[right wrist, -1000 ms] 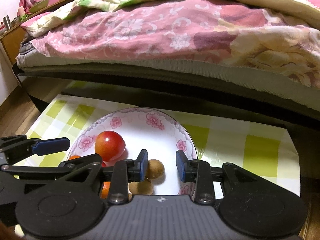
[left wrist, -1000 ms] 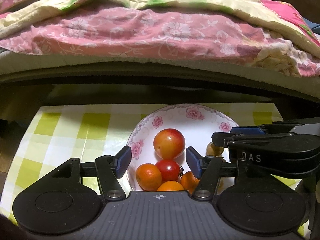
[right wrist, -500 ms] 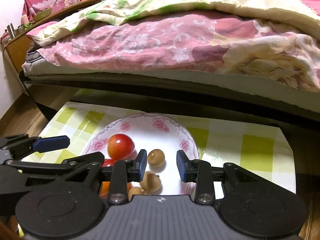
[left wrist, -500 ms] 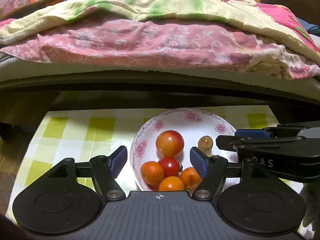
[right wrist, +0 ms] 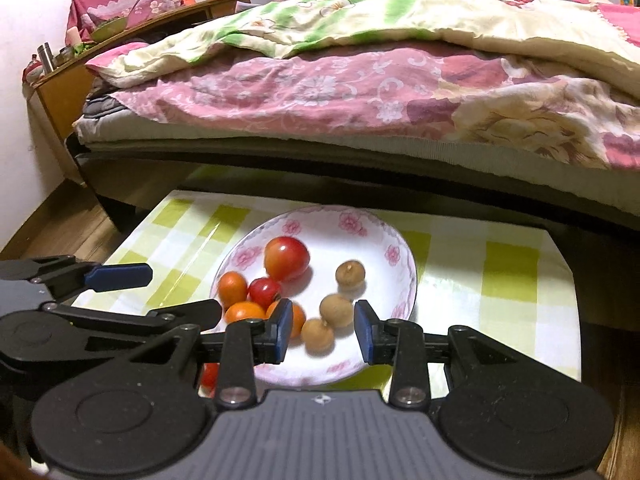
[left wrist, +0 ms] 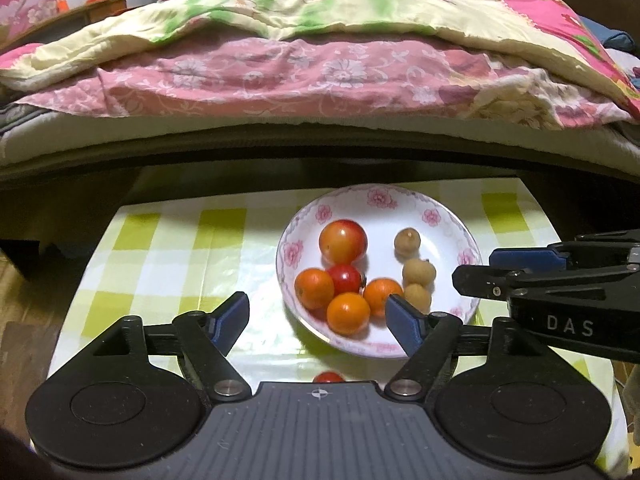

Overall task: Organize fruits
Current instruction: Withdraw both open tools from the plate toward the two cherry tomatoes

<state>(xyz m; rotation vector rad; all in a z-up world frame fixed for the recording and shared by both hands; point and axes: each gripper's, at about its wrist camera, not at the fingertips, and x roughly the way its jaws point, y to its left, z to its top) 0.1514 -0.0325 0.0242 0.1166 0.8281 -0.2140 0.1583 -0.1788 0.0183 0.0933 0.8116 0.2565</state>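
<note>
A white flowered plate [left wrist: 452, 220] [right wrist: 400, 240] sits on a green-checked cloth. It holds a large red-orange fruit [left wrist: 343, 241] [right wrist: 287, 258], three small oranges [left wrist: 348, 313], a small red tomato [left wrist: 345, 279] [right wrist: 264, 292] and three brown longans [left wrist: 407, 242] [right wrist: 350, 274]. A second red tomato [left wrist: 328, 377] [right wrist: 209, 374] lies on the cloth in front of the plate. My left gripper [left wrist: 318, 318] is open and empty above the plate's near edge. My right gripper [right wrist: 322, 330] is open and empty, with two longans seen between its fingers.
The checked cloth [left wrist: 160, 264] covers a low table. A bed with pink and green quilts [left wrist: 320, 68] stands right behind the table. A wooden shelf with small items [right wrist: 80, 52] is at the far left. Wooden floor [right wrist: 52, 220] shows left of the table.
Both grippers have drawn back and up from the plate, so all the fruit and the tomato on the cloth show. Both stayed open.
</note>
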